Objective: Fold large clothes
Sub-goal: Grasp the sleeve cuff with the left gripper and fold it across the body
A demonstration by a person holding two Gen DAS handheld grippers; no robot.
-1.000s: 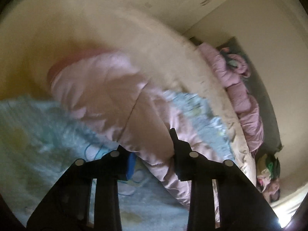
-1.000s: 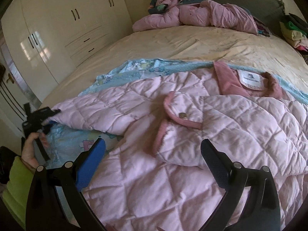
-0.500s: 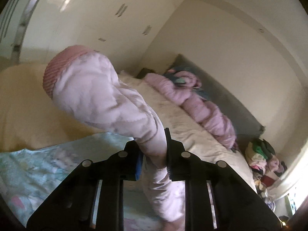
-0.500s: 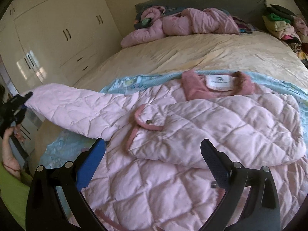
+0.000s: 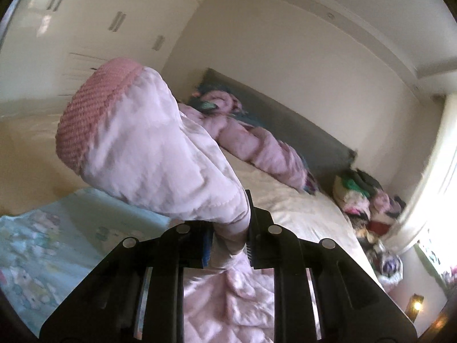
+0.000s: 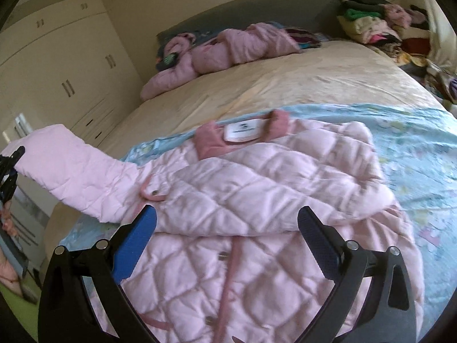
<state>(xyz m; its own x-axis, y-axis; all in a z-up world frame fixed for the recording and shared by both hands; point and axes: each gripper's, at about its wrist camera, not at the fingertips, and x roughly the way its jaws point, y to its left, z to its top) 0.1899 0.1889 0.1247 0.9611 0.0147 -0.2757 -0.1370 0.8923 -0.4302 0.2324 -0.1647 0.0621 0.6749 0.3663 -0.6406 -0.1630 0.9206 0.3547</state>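
A pink quilted jacket (image 6: pixel 257 200) lies on a light blue patterned sheet (image 6: pixel 414 148) on the bed, collar and white label toward the headboard, one sleeve folded across its front. My left gripper (image 5: pixel 228 237) is shut on the other sleeve (image 5: pixel 148 154) and holds it up off the bed; its knitted cuff (image 5: pixel 94 114) points upward. In the right wrist view that sleeve (image 6: pixel 71 171) stretches left to the left gripper (image 6: pixel 8 171). My right gripper (image 6: pixel 227 228) is open and empty, hovering over the jacket's lower front.
A second pink quilted garment (image 6: pixel 222 48) lies crumpled by the grey headboard (image 6: pixel 257 8). A pile of mixed clothes (image 6: pixel 377 23) sits at the bed's far right corner. White wardrobes (image 6: pixel 62 71) stand along the left side. The cream bedspread (image 6: pixel 285 85) is bare beyond the sheet.
My left gripper has closed on the sleeve and lifted it up and out to the left. The right gripper has shifted over the jacket, staying open.
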